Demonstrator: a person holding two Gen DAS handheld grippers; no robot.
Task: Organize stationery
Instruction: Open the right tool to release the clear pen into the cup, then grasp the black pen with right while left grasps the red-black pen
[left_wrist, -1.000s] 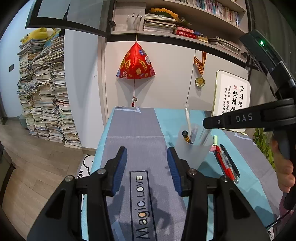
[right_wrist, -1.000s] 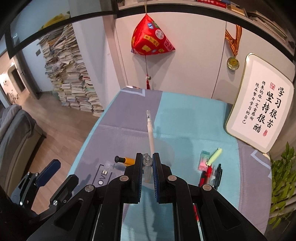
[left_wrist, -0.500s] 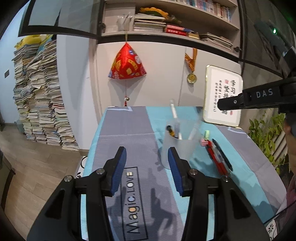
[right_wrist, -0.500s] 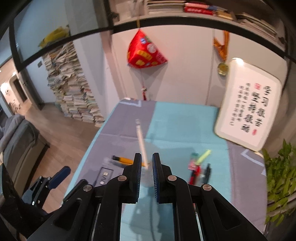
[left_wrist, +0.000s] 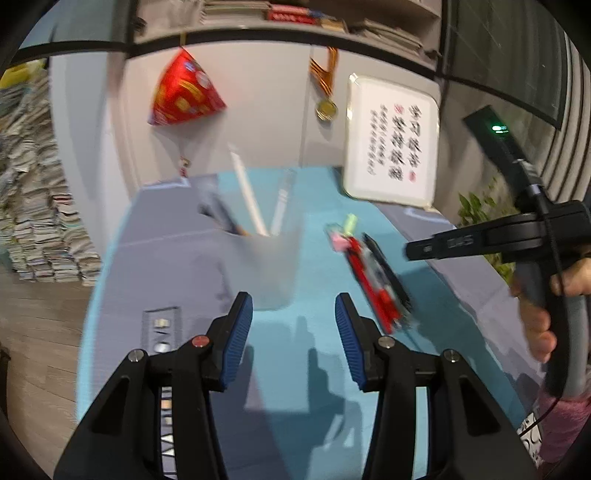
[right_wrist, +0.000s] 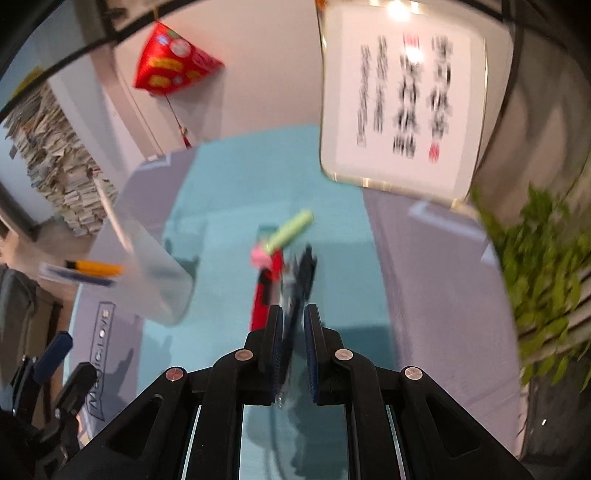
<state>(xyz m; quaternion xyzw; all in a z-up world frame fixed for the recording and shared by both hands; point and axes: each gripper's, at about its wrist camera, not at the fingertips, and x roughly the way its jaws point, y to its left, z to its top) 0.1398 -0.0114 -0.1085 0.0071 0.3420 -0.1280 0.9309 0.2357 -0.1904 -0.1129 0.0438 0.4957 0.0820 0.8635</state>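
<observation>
I am holding my right gripper (right_wrist: 293, 325) with its fingers drawn in to a narrow gap, and nothing is clamped between them; a dark pen (right_wrist: 300, 280) is showing through that gap, lying on the table mat (right_wrist: 236, 206) just ahead of the tips. It is the nearest of a small cluster: a red pen (right_wrist: 266, 291) is lying just to its left, and a green highlighter (right_wrist: 290, 230) with a pink eraser (right_wrist: 261, 255) is sitting farther ahead. Both views are blurring with motion, so I cannot tell whether the fingertips are already touching the dark pen.

Off to the left of this gripper, the frosted pen cup (right_wrist: 147, 273) is standing on the mat, already carrying a white pen (left_wrist: 246, 195) and a few others. My left gripper (left_wrist: 294, 325) is hovering with its fingers spread wide and nothing in them, the cup (left_wrist: 271, 266) just ahead of its left finger and the loose pens (left_wrist: 376, 280) ahead and to the right.

I judge that I am partway through: some pens are in the cup and the cluster is waiting. The step in hand looks like reaching for the next loose pen. The next move calls for widening the right fingers a little, settling them either side of the dark pen's barrel, and closing without dragging the red one along.
</observation>
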